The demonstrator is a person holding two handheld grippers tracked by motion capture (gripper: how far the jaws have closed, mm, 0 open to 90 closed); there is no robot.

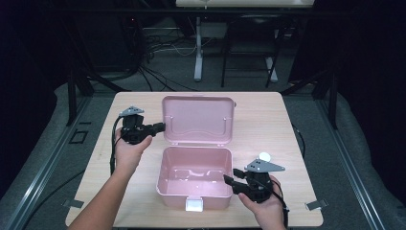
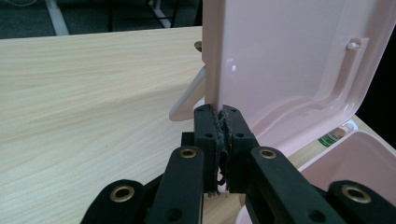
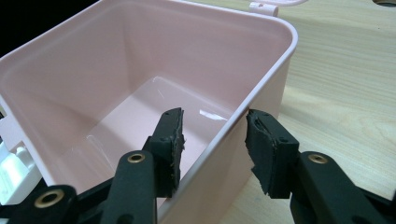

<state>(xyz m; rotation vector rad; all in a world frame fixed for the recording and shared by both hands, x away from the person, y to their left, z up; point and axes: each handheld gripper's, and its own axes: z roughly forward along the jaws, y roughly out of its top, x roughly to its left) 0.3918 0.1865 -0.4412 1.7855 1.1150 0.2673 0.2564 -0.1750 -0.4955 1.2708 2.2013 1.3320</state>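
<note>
A pink plastic box (image 1: 191, 194) stands open in the middle of the wooden table, empty inside, with its lid (image 1: 198, 117) raised upright at the back. My left gripper (image 1: 162, 127) is shut on the lid's left edge; in the left gripper view its pads (image 2: 220, 114) pinch the thin edge of the lid (image 2: 280, 56). My right gripper (image 1: 230, 176) sits at the box's front right. In the right gripper view it (image 3: 212, 130) straddles the wall of the box (image 3: 140, 56), one pad inside and one outside, with gaps to the wall.
A white latch (image 1: 194, 205) hangs on the box's front wall, close to the near table edge. Bare tabletop (image 1: 287, 124) lies on both sides of the box. Beyond the far edge are dark frame posts, floor cables and a white desk leg (image 1: 197, 52).
</note>
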